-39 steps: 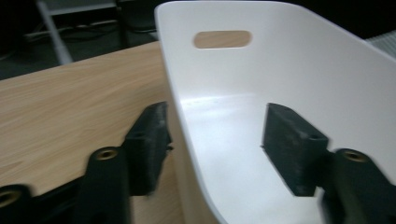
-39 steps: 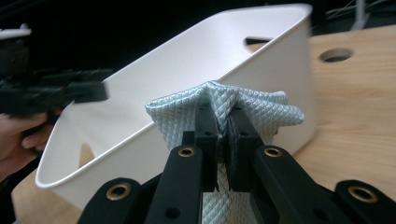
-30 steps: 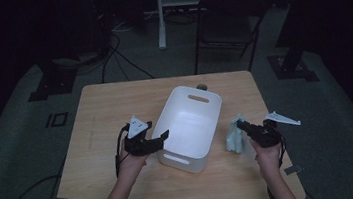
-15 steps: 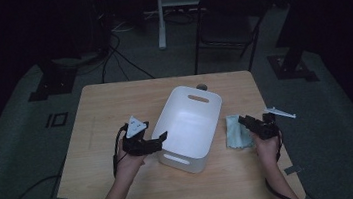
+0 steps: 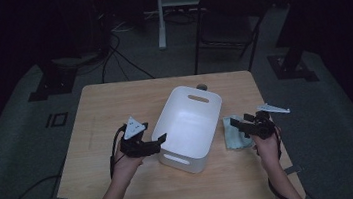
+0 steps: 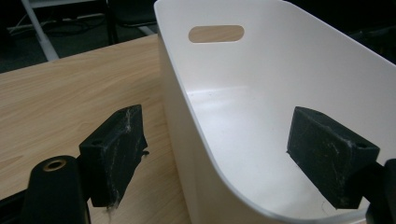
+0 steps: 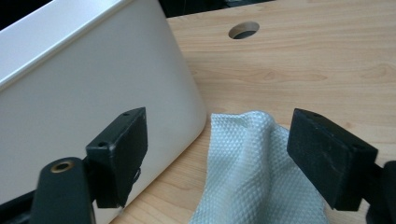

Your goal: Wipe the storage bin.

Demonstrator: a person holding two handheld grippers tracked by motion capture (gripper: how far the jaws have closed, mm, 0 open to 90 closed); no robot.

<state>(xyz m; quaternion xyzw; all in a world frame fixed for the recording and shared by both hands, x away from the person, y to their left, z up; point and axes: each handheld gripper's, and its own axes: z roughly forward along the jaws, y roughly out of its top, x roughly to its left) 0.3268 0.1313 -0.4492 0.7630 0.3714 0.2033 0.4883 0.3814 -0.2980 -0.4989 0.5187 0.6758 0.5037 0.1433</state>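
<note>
A white plastic bin point(image 5: 188, 128) with handle slots stands empty in the middle of the wooden table point(image 5: 110, 107). My left gripper point(image 5: 161, 141) is open at the bin's left side. In the left gripper view its jaws straddle the bin's wall point(image 6: 187, 121), one outside and one inside, without touching it. A pale blue-green cloth point(image 5: 234, 135) lies crumpled on the table right of the bin. My right gripper point(image 5: 237, 124) is open just above it. In the right gripper view the cloth point(image 7: 261, 172) lies between the jaws, next to the bin's outer wall point(image 7: 93, 84).
A round cable hole point(image 5: 201, 86) sits in the table behind the bin and is also seen in the right gripper view point(image 7: 243, 29). A dark chair point(image 5: 226, 23) and a desk frame stand beyond the far edge. Cables run over the floor at left.
The cloth was bunched up at the right gripper a second ago and now lies lower and flatter on the table. The left gripper has hardly moved.
</note>
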